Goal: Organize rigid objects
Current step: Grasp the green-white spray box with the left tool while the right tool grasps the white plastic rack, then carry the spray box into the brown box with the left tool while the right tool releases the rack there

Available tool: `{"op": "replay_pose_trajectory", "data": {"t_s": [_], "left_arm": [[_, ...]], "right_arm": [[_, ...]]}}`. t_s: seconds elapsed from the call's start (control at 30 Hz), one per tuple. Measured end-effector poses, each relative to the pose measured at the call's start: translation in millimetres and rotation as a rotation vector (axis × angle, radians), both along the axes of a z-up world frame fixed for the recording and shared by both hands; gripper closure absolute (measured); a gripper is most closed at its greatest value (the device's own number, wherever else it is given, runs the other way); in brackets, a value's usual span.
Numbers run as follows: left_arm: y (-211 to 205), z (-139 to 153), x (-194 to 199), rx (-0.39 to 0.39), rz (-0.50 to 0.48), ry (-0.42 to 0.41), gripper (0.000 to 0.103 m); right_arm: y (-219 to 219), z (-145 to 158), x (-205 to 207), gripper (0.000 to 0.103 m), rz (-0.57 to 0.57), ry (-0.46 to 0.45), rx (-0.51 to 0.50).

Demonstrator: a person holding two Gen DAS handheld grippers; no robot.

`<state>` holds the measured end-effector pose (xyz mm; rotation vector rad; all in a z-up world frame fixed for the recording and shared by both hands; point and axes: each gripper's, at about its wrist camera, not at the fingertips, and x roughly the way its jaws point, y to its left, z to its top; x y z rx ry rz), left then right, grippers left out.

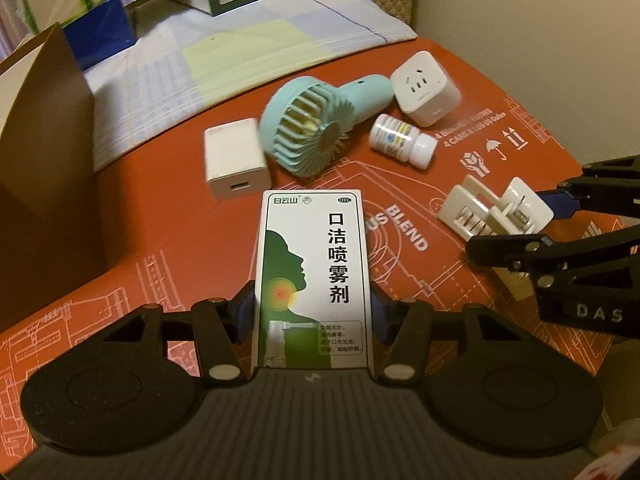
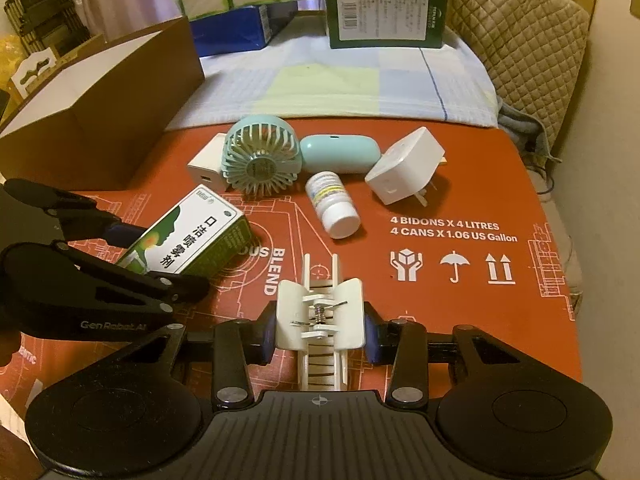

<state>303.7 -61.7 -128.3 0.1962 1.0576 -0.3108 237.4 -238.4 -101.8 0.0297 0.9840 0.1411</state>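
- Left hand-held gripper [image 1: 312, 312] is clamped on the green and white spray box [image 1: 314, 280], pads pressing both long sides near the bottom end, and we see it sticking forward over the orange cardboard sheet [image 1: 160, 280].
- Right hand-held gripper [image 2: 318, 336] is closed on the white plastic clip [image 2: 320, 320], squeezing its two flat wings, with the spring facing up at us.
- From the right wrist view we see the spray box tilted, its far end low near the cardboard.
- Farther back on the cardboard we've got the mint handheld fan [image 2: 264, 156] lying on its side, with the small white charger [image 2: 206, 170] right against its head on the left.
- White pill bottle [image 2: 334, 204] lies on its side just in front of the fan handle, cap pointing toward us.
- White cube socket adapter [image 2: 404, 170] sits just right of the fan handle, prongs showing on its right side.
- Brown cardboard box [image 2: 100, 120] stands open on the left edge of the cardboard.
- Behind all that we see a pale checked cloth [image 2: 340, 80] with green-taped and blue boxes stacked at the back.
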Motion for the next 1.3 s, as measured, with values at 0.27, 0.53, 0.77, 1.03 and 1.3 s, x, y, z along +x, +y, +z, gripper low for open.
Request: {"op": "replay_pose_trajectory", "data": {"t_s": [0.27, 0.53, 0.77, 1.03, 1.3], "left_arm": [[12.6, 15.5, -8.1, -0.026, 0.031, -0.026, 0.051], [29.4, 42.0, -18.0, -0.055, 0.078, -0.064, 0.051], [53.8, 69.4, -32.6, -0.089, 0.132, -0.117, 0.051], [86.0, 97.5, -47.3, -0.116, 0.191, -0.174, 0.051], [134.7, 123.3, -62.2, -0.121, 0.260, -0.219, 0.051]], "right_arm": [[6.5, 11.4, -3.8, 0.065, 0.016, -0.023, 0.016], [17.9, 31.7, -4.0, 0.065, 0.044, -0.059, 0.031], [39.4, 51.7, -2.0, 0.065, 0.097, -0.098, 0.048], [75.0, 72.0, 2.6, 0.065, 0.178, -0.146, 0.068], [120.1, 90.7, 11.7, 0.065, 0.275, -0.189, 0.101]]}}
